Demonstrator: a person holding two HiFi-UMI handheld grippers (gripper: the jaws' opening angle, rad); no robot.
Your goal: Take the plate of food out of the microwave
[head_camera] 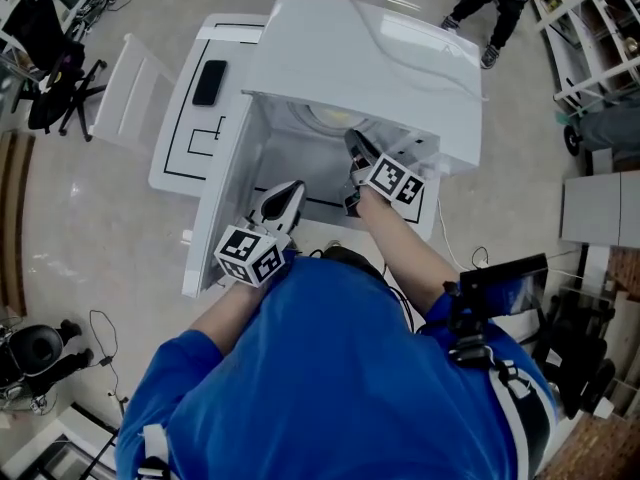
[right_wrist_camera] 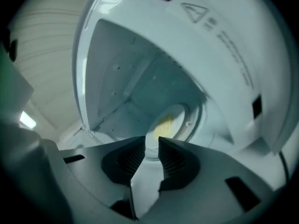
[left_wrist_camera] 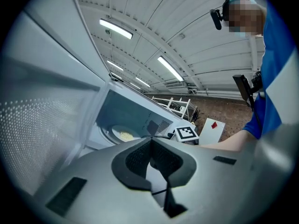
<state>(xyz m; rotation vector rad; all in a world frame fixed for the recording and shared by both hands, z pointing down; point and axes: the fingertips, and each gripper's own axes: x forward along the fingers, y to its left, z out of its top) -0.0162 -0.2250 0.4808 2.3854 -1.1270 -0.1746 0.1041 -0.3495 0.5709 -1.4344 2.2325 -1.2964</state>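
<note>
A white microwave (head_camera: 370,68) stands with its door (head_camera: 225,233) swung open to the left. Inside, a pale plate (right_wrist_camera: 180,118) with yellow food (right_wrist_camera: 163,125) sits on the turntable; the plate (left_wrist_camera: 122,134) also shows in the left gripper view, and its rim (head_camera: 325,118) in the head view. My right gripper (right_wrist_camera: 152,138) points into the opening, just short of the plate, open with nothing between its fingers. In the head view the right gripper (head_camera: 355,148) is at the cavity's mouth. My left gripper (left_wrist_camera: 152,138) is shut and empty, beside the open door (left_wrist_camera: 46,125). The left gripper (head_camera: 283,203) hangs in front of the cavity.
The microwave rests on a white table (head_camera: 185,138) with a black flat device (head_camera: 210,81) lying on it. A cable (head_camera: 455,253) runs off to the right. A person's legs (head_camera: 490,8) show at the far top, and a black chair (head_camera: 50,68) at the left.
</note>
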